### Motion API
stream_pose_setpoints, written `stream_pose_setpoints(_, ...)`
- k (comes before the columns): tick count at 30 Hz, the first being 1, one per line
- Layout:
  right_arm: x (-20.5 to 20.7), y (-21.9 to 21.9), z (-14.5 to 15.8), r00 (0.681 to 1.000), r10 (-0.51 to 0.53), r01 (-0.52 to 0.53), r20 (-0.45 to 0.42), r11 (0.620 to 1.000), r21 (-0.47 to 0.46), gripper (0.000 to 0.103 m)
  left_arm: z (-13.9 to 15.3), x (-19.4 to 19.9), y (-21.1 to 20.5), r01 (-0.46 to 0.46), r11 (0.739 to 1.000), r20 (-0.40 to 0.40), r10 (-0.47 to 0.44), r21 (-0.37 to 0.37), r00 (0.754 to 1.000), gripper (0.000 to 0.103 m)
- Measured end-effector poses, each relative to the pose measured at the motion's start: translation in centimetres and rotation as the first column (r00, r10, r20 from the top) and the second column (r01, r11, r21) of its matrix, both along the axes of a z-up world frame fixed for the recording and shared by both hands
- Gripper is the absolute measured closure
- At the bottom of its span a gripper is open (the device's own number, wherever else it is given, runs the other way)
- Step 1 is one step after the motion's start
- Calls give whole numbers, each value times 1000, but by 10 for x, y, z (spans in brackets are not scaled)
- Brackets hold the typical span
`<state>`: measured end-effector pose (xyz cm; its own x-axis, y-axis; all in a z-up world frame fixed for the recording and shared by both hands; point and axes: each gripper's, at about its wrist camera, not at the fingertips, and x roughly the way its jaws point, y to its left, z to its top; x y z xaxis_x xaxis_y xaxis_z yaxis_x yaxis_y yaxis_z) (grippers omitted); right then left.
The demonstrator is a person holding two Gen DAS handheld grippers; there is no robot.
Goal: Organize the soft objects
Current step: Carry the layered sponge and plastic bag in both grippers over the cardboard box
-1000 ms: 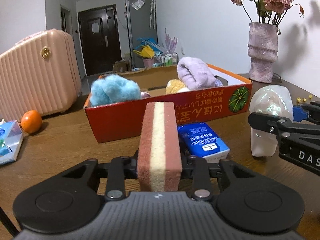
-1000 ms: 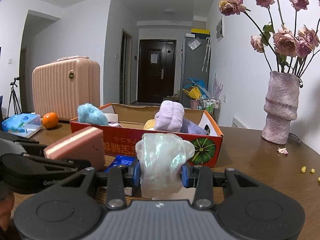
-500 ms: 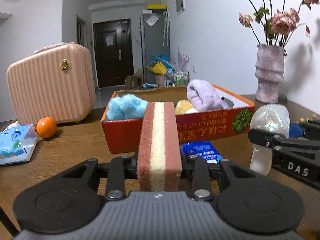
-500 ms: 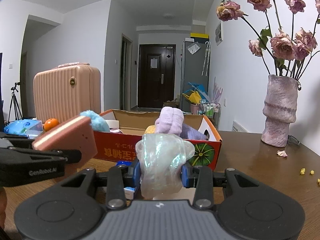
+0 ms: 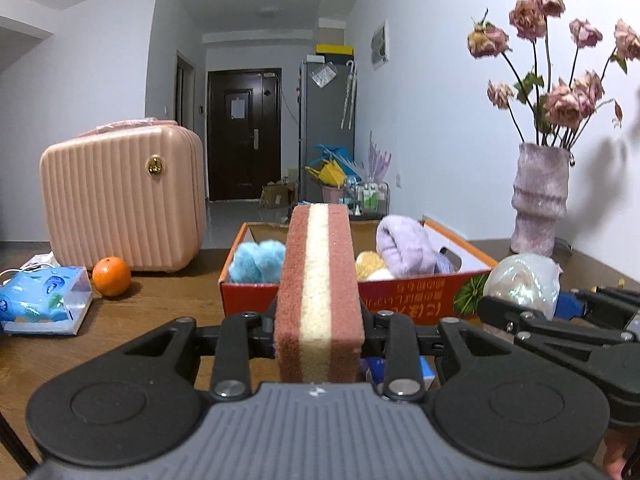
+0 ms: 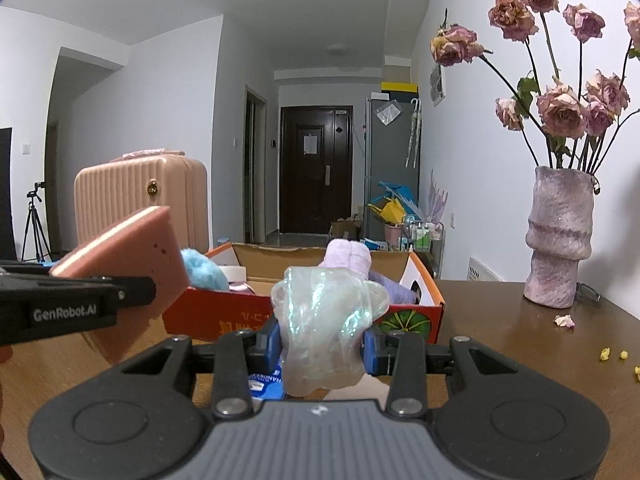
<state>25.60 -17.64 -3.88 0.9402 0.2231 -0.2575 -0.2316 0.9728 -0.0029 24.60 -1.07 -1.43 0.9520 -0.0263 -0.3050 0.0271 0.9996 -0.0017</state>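
Note:
My left gripper [image 5: 319, 322] is shut on a pink sponge with a cream middle layer [image 5: 318, 288], held upright above the table in front of the red cardboard box [image 5: 404, 294]. My right gripper [image 6: 319, 342] is shut on a translucent iridescent soft lump [image 6: 324, 320], also short of the box [image 6: 224, 316]. Inside the box lie a blue fluffy item [image 5: 256, 266], a lilac towel roll [image 5: 404, 246] and a yellow puff [image 5: 370, 264]. From the right wrist view the sponge [image 6: 128, 256] and left gripper show at the left; in the left wrist view the lump [image 5: 522, 284] shows at the right.
A pink suitcase [image 5: 120, 200], an orange [image 5: 111, 276] and a blue tissue pack [image 5: 42, 300] sit at the left. A lilac vase of dried roses [image 6: 560, 240] stands at the right. A blue packet [image 6: 264, 386] lies on the table under the grippers. Petal bits [image 6: 564, 321] dot the wood.
My left gripper has risen with the sponge and levelled, so the box now sits lower behind it. The right gripper has stayed almost still with the lump.

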Motion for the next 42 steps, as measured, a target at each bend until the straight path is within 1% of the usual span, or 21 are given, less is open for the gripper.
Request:
stream_pose_setpoints(9,7,4,10,1000,-2,2,27,1000,22,65,16,3,-2,-29,999,47,30,-29,998,72)
stream_pose_setpoints(19,31,12,15,999,-9,7,32,999,48,65,29,22,1,-63,996,93,69,-60,993,72)
stream_pose_setpoints(30,68,29,18,999,-8,6,33,998,66,65,32,56,3,-81,995,110,87,-58,990,72)
stream_pose_setpoints(42,115,47,17,1000,5,-5,14,1000,25,65,29,105,13,-93,993,107,100,-67,989,72)
